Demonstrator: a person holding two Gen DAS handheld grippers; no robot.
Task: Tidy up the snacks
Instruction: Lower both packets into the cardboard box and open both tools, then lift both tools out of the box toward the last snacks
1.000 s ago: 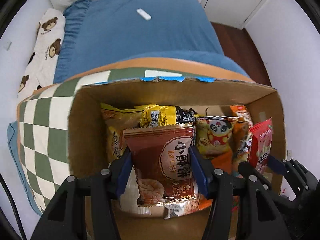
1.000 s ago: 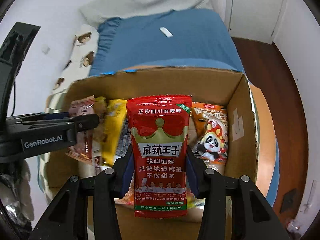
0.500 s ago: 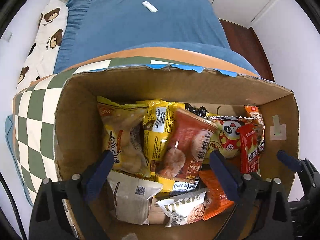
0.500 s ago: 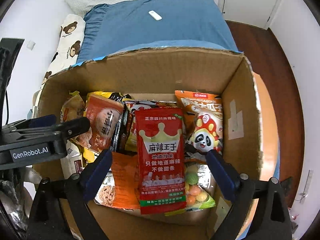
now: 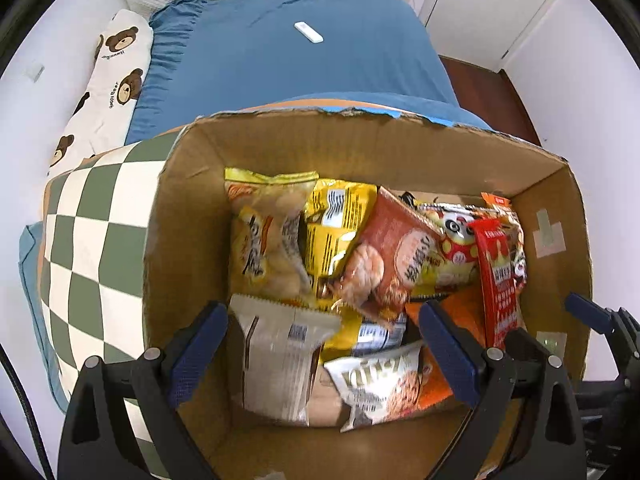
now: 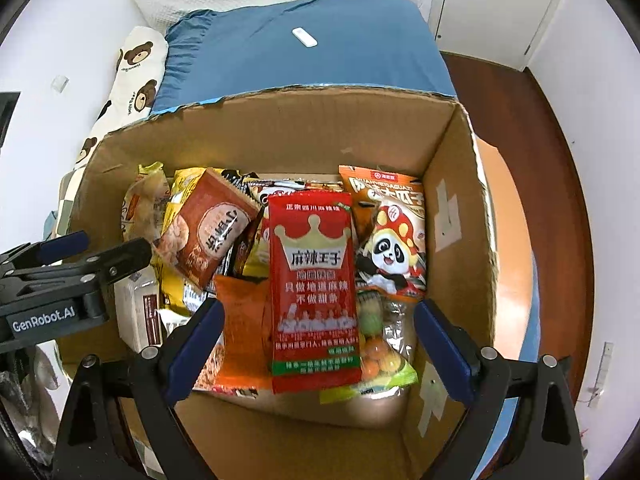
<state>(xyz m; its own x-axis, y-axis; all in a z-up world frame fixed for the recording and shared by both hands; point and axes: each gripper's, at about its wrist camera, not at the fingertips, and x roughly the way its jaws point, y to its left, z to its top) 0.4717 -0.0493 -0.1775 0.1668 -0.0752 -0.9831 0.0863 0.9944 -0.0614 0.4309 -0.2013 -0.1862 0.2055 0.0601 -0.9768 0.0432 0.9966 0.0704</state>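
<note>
An open cardboard box (image 5: 192, 216) (image 6: 452, 184) holds several snack packets. The brown biscuit packet (image 5: 392, 256) (image 6: 212, 228) lies tilted on the pile. The red crown packet (image 6: 314, 280) (image 5: 500, 276) lies flat on top of other packets. A panda packet (image 6: 394, 248), a yellow packet (image 5: 336, 232) and a white packet (image 5: 280, 356) lie around them. My left gripper (image 5: 324, 348) is open and empty above the box's near left part. My right gripper (image 6: 316, 344) is open and empty above the near right part.
The box stands on a green-and-white checked cloth (image 5: 88, 240). Behind it is a bed with a blue sheet (image 5: 288, 64), a bear-print pillow (image 5: 108, 80) and a small white remote (image 5: 308, 33). Wooden floor (image 6: 552, 184) lies to the right.
Both grippers opened and let go: the brown packet dropped from the left gripper and the red packet from the right, both now lying in the box. Both grippers drew back a little.
</note>
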